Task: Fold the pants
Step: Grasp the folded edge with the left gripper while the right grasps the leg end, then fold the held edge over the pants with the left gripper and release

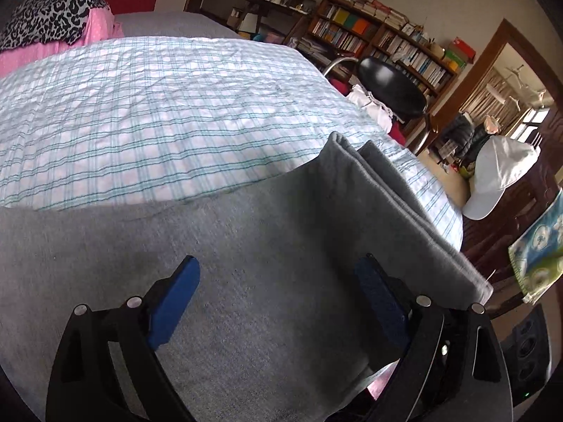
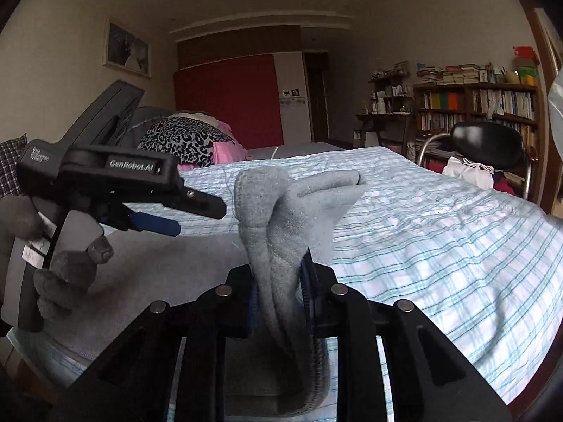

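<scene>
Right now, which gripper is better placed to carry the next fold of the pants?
Right. The right gripper is clamped on a bunched edge of the grey pants, lifted off the checked bedspread. The left gripper hangs open above the flat cloth, holding nothing.

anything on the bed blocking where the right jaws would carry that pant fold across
Nothing visible does. The right gripper is shut on the grey pants, and the plaid bedspread ahead lies bare. The open left gripper hangs off to the side.

The left wrist camera looks steeply down, close over the pants at the bed's near edge. The right wrist camera looks nearly level along the bed. Both share the bookshelf beyond its far side.
</scene>
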Demonstrator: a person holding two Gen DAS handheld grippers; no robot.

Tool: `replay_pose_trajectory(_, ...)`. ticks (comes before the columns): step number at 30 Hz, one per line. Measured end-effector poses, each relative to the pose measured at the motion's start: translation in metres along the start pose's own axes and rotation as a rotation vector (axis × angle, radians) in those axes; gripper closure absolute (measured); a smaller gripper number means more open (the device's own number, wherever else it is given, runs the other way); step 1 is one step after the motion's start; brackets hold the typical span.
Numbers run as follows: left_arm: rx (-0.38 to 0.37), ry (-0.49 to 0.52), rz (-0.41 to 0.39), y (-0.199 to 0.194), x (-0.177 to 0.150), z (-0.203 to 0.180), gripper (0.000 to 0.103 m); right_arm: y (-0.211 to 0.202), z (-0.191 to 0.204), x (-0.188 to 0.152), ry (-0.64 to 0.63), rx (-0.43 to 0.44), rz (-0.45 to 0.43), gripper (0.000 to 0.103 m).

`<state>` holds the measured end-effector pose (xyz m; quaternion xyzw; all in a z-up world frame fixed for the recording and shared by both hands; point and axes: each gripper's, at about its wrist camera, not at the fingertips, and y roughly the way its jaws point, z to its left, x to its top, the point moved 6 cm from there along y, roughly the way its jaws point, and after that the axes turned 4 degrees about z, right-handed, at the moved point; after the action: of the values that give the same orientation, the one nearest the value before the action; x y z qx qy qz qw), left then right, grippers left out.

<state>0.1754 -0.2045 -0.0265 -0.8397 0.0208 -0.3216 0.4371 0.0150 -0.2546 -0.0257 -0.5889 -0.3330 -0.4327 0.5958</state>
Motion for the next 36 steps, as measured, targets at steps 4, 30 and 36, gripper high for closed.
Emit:
replay_pose_trajectory(4, -0.091, -0.054, -0.017, -0.009, 0.014, 0.006, 0.010, 0.009, 0.033, -0.005, -0.073, 0.054, 0.026, 0.083)
replay_pose_trajectory(30, -0.174, -0.106, -0.051, -0.011, -0.003, 0.035, 0.083, 0.012, 0.113, -0.018, -0.254, 0.213, 0.049, 0.083)
replay_pose_trajectory(36, -0.058, -0.081, -0.125, -0.049, -0.016, 0.062, 0.083, 0.009, 0.148, -0.020, -0.309, 0.326, 0.077, 0.070)
